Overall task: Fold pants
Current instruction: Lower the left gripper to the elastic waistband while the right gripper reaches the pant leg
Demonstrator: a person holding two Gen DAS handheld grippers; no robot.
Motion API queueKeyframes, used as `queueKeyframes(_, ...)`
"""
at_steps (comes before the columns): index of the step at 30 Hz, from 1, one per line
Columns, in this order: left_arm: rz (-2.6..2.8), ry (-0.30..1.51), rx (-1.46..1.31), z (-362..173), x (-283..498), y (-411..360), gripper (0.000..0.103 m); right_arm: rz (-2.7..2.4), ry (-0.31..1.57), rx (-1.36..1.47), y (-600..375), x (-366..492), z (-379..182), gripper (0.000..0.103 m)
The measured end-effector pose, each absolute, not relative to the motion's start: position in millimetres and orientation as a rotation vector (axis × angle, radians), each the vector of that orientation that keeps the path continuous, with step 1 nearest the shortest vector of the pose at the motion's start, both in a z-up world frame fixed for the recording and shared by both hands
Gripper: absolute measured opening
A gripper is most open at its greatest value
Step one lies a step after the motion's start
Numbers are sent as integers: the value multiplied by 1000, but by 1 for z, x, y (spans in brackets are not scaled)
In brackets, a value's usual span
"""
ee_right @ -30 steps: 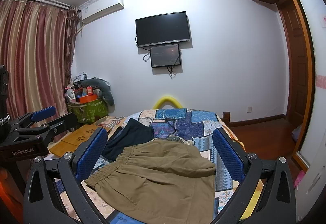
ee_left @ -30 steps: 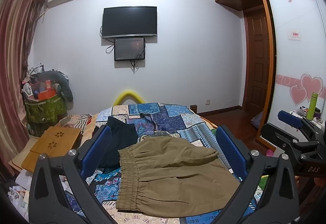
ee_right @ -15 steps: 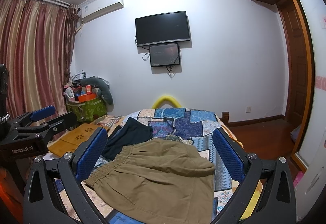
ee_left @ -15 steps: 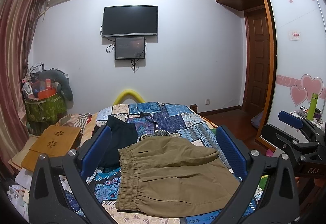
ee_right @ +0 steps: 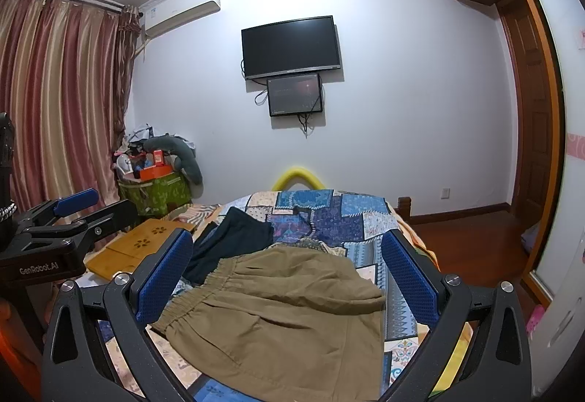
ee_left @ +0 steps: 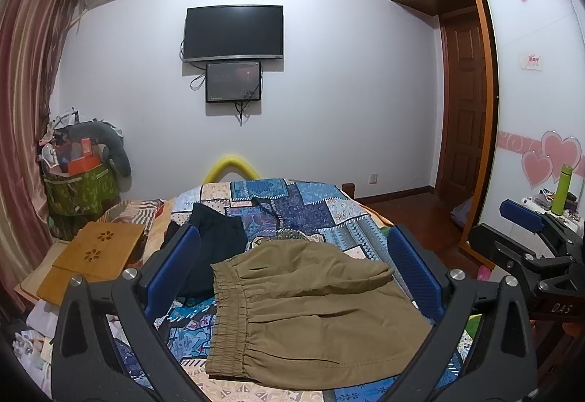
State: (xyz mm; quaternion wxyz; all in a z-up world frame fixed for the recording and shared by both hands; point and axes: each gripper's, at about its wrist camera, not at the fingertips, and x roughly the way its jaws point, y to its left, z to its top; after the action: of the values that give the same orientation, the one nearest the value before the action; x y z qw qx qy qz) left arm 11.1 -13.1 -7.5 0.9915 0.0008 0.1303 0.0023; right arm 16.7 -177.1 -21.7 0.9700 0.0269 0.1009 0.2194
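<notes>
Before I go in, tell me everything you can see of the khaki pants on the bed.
The khaki pants are olive-tan woven cloth with a gathered elastic waistband on the left side. They lie mostly flat on the patchwork bedspread, with the far part folded over in a soft rumpled ridge. A dark garment lies by the waistband's far corner; whether they touch I cannot tell. Both the left gripper and right gripper are open above them, touching nothing.

"GenRobot.AI" reads in white on the black body of the left gripper (ee_right: 55,219), seen from the right wrist | "DAS" shows on the black body of the right gripper (ee_left: 526,237), seen from the left wrist | the wardrobe door sticker (ee_left: 532,60) carries red print, too small to read
</notes>
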Motion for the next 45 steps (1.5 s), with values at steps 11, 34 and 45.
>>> queueKeyframes(11, 29, 384, -10, -35, 64, -4, 103, 406, 275, 62, -185, 50, -43, 102)
queueKeyframes(34, 103, 899, 21, -165, 246, 102, 95, 358, 800, 24, -221, 201, -163, 92)
queueKeyframes(45, 90, 1097, 3, -214, 276, 134, 81, 413, 964, -5, -220, 247, -205, 60)
